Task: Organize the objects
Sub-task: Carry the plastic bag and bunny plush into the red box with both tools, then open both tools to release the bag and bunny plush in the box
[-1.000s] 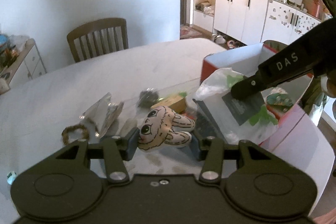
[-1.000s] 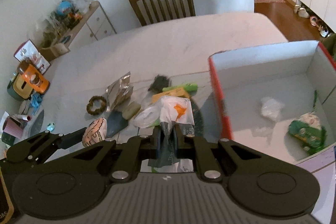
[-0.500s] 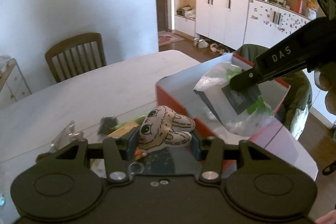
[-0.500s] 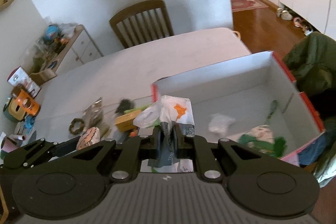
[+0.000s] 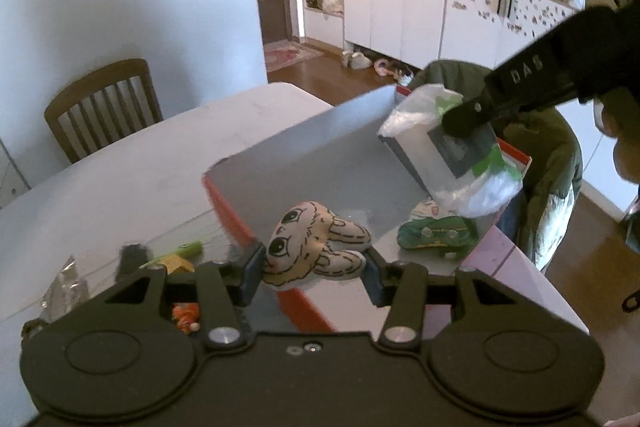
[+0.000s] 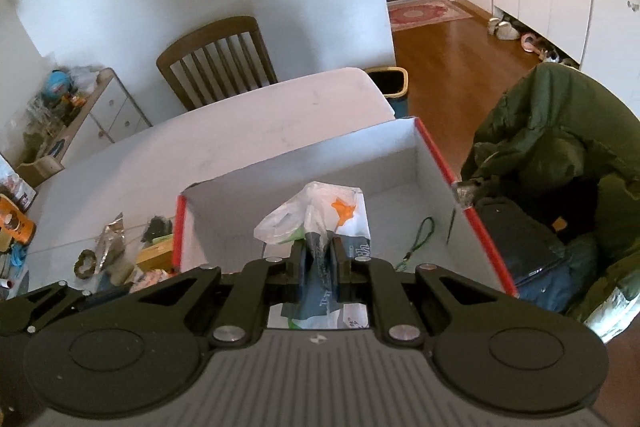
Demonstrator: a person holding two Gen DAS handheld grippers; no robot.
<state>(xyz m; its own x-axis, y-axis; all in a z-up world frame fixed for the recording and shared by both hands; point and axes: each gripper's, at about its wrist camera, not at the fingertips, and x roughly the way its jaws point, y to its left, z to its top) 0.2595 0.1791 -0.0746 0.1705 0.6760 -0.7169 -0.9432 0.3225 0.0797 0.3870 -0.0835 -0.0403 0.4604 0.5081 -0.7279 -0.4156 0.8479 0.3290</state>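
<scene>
Two claws, one load each. Your left claw is clamped on a bunny plush, a pad pressing each side, held above the near wall of the box. Your right claw is pinched nearly closed on a plastic bag, which hangs over the box interior.

One box, white inside with red edges, sits on the tabletop.

Left view only: one green pouch lying on the box floor at 3 o'clock from the plush; the bag from the side, with a dark flat packet inside it; one small orange item on the tabletop under the left finger.

Right view only: one green cord on the box floor at 3 o'clock from the bag; a green jacket draped beyond the box's right wall; one bin past the tabletop's far corner.

Both views: one wooden chair at 11 o'clock, and a scatter of small items at 9 o'clock of the box, among them one foil wrapper and one dark ring. The rest are too blurred to count.
</scene>
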